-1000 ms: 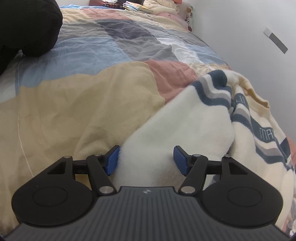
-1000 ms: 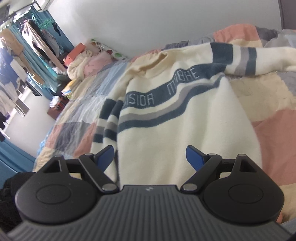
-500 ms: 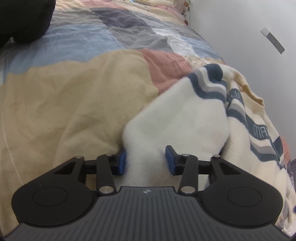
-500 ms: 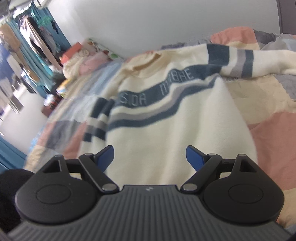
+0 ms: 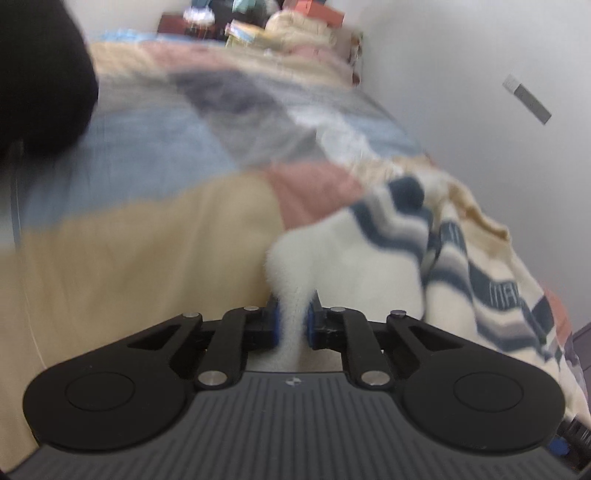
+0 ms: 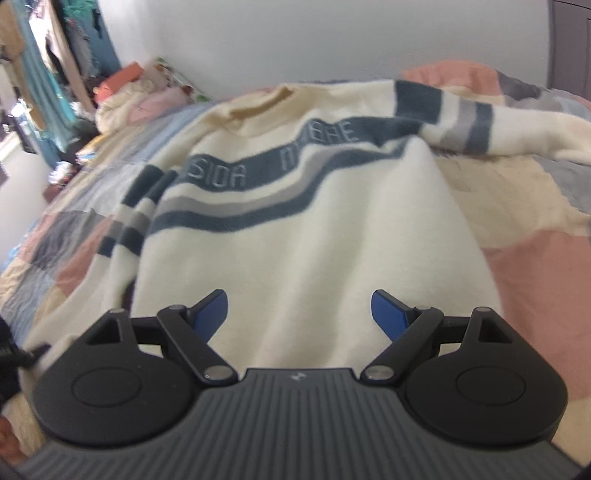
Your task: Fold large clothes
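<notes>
A cream sweater (image 6: 303,236) with navy and grey stripes and lettering lies spread on the patchwork quilt (image 6: 535,266). One sleeve stretches to the upper right, the other lies folded along the left side. In the left wrist view my left gripper (image 5: 293,321) is closing, and its blue pads pinch a bunched corner of the sweater's (image 5: 354,258) hem, lifted a little off the bed. My right gripper (image 6: 299,310) hovers open low over the sweater's lower body. Its blue fingers (image 6: 388,314) stand wide apart with only flat fabric beneath them.
A white wall (image 5: 480,110) runs along the bed's far side. Piled bedding and boxes (image 5: 303,22) sit at the head of the bed. A black shape (image 5: 40,92) lies at the left on the quilt (image 5: 129,240). Hanging clothes (image 6: 44,74) fill the room's left.
The left jaws have closed from wide apart onto the sweater's corner and lifted it. The right gripper, still open, has sunk closer to the sweater's body.
</notes>
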Tool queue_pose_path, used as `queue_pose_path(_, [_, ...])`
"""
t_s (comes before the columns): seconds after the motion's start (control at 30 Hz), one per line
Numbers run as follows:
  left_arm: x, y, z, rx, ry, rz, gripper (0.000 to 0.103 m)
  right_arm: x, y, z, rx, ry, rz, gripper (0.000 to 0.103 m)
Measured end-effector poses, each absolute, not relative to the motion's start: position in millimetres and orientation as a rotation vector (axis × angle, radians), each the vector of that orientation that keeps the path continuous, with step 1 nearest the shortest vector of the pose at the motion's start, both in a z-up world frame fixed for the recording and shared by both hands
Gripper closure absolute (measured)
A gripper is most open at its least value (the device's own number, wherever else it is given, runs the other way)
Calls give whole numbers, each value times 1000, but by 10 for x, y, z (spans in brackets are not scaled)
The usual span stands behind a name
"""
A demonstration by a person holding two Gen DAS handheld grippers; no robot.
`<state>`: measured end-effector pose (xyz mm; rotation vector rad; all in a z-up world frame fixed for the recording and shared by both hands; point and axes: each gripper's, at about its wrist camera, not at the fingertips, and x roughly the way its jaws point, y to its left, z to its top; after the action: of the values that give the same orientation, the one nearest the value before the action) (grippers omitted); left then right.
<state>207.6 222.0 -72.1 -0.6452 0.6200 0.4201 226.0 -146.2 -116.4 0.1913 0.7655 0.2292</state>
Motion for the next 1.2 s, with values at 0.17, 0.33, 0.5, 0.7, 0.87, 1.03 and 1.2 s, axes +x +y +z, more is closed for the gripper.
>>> queue_pose_path(0.17, [2445, 2831, -113, -677, 538, 429, 89, 2405, -1454, -1269, 139, 745, 251, 17])
queue_pose_path(0.33, [3122, 3543, 532, -592, 566, 538, 89, 2527, -1458, -1260, 151, 694, 235, 17])
queue_pose_path(0.5, [3720, 4047, 880, -348, 584, 694, 90, 2597, -1372, -1229, 178, 629, 312, 17])
queue_pose_path(0.7, [4438, 4509, 472, -266, 622, 805, 89, 2709, -1242, -1309, 124, 594, 326, 17])
queue_pose_path(0.87, [4853, 4610, -368, -277, 759, 864, 89, 2867, -1215, -1407, 98, 610, 329, 17])
queue_pose_path(1.03, [4988, 4644, -842, -261, 818, 891, 89, 2994, -1205, -1502, 62, 600, 314, 17])
queue_pose_path(1.2, [4952, 4466, -797, -167, 835, 888, 87, 3080, -1207, -1566, 65, 611, 350, 15])
